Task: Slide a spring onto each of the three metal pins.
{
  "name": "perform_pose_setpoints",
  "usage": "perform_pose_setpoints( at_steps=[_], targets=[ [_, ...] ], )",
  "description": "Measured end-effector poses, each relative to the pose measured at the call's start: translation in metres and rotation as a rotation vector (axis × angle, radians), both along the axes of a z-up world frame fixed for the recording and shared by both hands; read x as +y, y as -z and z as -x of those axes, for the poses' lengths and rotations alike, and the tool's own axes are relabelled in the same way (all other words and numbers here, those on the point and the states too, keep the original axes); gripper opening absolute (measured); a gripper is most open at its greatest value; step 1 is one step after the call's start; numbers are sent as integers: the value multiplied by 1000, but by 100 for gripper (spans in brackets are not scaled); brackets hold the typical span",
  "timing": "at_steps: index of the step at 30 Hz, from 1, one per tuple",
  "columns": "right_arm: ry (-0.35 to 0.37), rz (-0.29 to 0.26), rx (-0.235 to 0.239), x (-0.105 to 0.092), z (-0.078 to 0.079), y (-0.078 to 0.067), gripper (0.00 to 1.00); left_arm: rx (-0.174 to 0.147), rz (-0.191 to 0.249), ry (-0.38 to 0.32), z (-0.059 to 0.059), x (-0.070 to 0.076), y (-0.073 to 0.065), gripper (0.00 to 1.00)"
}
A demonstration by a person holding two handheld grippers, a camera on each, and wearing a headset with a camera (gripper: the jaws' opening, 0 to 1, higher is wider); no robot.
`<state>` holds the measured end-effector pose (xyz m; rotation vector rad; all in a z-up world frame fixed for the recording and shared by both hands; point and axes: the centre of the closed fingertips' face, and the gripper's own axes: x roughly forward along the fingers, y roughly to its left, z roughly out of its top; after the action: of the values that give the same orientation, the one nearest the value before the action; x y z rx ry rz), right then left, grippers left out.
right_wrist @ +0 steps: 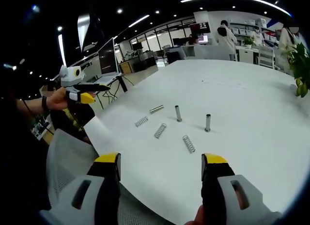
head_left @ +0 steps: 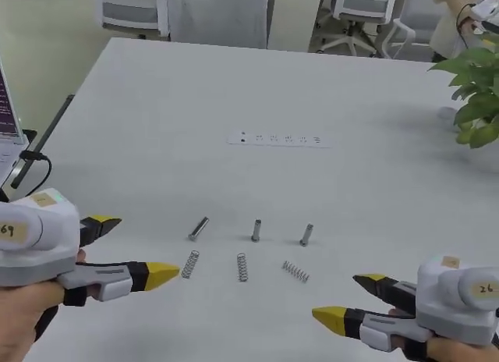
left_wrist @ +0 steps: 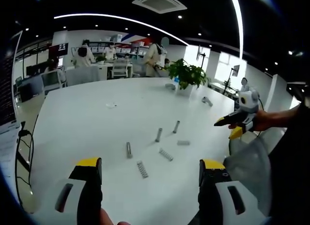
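Three metal pins sit in a row on the white table (head_left: pixel 156 143). The left pin (head_left: pixel 198 228) lies on its side; the middle pin (head_left: pixel 256 230) and right pin (head_left: pixel 306 235) stand upright. A loose spring lies in front of each: left spring (head_left: pixel 190 264), middle spring (head_left: pixel 242 267), right spring (head_left: pixel 295 271). My left gripper (head_left: pixel 136 249) hovers open just left of the left spring. My right gripper (head_left: pixel 349 298) is open near the table's front edge, right of the right spring. Both grippers hold nothing. The right gripper view shows the lying pin (right_wrist: pixel 156 109) and the springs (right_wrist: pixel 160 130).
A white power strip (head_left: pixel 279 139) lies across the table's middle, beyond the pins. A potted plant (head_left: pixel 475 97) stands at the right edge. A laptop (head_left: pixel 8 120) and cable (head_left: pixel 35 155) are at the left. Office chairs (head_left: pixel 129 7) and people stand behind the table.
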<state>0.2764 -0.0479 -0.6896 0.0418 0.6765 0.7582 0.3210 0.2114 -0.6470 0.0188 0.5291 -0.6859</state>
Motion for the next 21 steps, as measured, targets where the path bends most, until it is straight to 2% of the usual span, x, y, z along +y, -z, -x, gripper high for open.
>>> perform_pose_setpoints(
  at_steps=[8,21],
  targets=[
    [4,-4,5,1,-1,2,66,-1,-7,2,-12,4,2,78],
    [-7,-7,13,6,-2,3,65,14,-23,30,-34,-3,11,76]
  ],
)
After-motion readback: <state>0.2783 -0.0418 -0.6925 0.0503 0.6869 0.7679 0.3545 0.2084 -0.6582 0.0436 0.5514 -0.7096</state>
